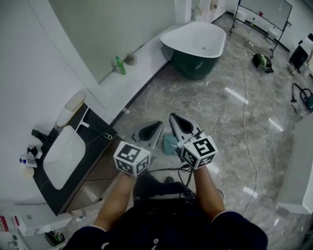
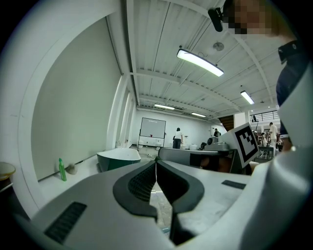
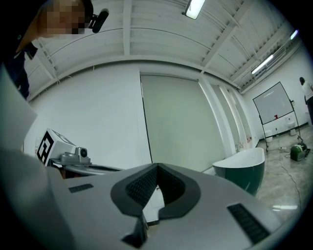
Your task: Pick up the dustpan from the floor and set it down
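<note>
In the head view both grippers are held side by side above the grey marble floor, in front of the person's body. My left gripper (image 1: 158, 125) has its jaws meeting at the tips with nothing between them, and the left gripper view (image 2: 156, 162) shows the same. Pointing level, my right gripper (image 1: 173, 117) is shut and empty too, its pads together in its own view (image 3: 157, 168). A small teal thing (image 1: 169, 144) lies on the floor below and between the two grippers, largely hidden by them. I cannot tell whether it is the dustpan.
A dark green bathtub (image 1: 195, 46) stands ahead by the wall ledge, where a green bottle (image 1: 120, 65) sits. A black counter with a white sink (image 1: 63, 156) is at the left. A cable (image 1: 246, 122) runs across the floor; a whiteboard (image 1: 264, 12) and a green machine (image 1: 262, 61) are far right.
</note>
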`<state>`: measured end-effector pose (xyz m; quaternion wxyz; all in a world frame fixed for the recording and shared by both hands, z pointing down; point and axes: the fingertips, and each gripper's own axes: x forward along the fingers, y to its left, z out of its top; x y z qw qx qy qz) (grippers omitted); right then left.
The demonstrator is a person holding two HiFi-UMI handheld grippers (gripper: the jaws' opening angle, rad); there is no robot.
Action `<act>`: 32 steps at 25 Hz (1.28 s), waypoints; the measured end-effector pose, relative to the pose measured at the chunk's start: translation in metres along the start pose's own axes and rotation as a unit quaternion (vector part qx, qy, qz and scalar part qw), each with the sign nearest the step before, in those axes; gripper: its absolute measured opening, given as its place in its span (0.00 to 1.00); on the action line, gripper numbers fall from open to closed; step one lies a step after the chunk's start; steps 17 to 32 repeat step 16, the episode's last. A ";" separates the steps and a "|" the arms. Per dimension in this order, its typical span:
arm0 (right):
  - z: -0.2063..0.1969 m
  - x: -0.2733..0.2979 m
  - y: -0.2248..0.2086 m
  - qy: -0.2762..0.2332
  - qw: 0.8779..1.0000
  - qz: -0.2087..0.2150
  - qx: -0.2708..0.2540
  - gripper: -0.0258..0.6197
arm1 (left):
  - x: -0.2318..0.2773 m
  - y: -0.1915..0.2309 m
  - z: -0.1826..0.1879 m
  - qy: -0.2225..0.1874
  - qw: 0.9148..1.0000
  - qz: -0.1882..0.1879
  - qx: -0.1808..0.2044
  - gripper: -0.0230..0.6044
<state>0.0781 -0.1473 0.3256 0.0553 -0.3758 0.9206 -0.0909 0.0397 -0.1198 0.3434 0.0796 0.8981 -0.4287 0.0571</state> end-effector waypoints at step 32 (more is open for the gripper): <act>-0.002 -0.007 -0.002 -0.002 1.000 -0.006 0.005 0.05 | 0.002 -0.004 -0.006 0.005 1.000 -0.008 -0.005 0.06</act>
